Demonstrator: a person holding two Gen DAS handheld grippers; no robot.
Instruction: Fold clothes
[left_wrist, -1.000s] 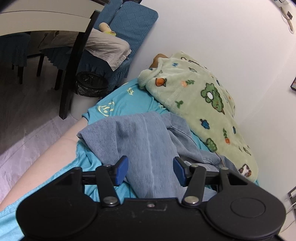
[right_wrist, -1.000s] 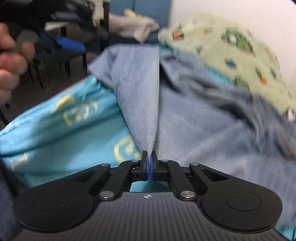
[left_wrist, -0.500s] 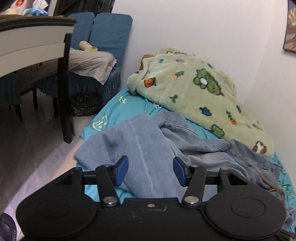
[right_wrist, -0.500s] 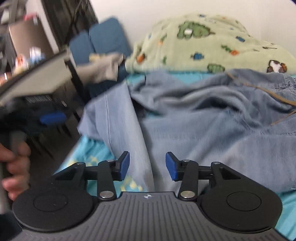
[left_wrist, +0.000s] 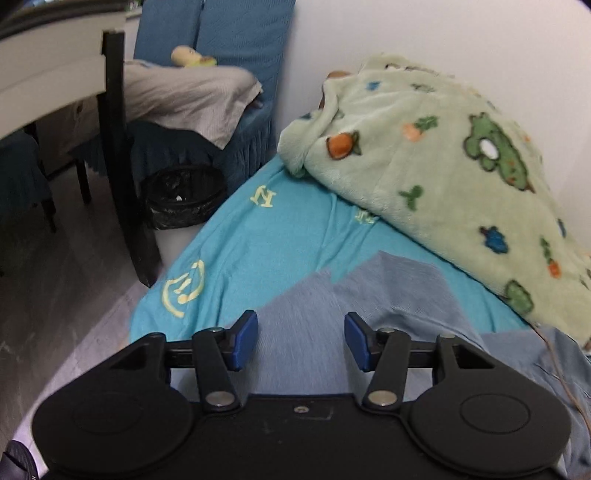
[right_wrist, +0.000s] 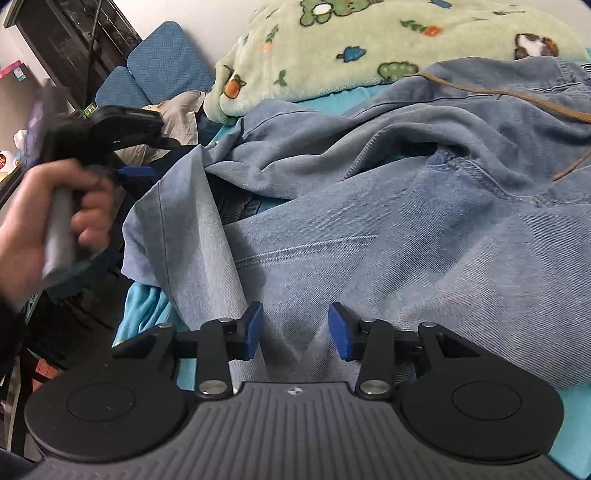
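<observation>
Both grippers, left (left_wrist: 301, 341) and right (right_wrist: 294, 330), gape empty; regrip the jeans (right_wrist: 424, 236) hem at 10 o'clock.

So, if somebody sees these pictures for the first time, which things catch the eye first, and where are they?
First the crumpled blue jeans, which lie across the turquoise sheet and fill the middle of the right view. Behind them, against the white wall, is a pale green blanket with cartoon animals and carrots. In front, the right claw stands open over the jeans, and the left claw is open over one leg end.
</observation>
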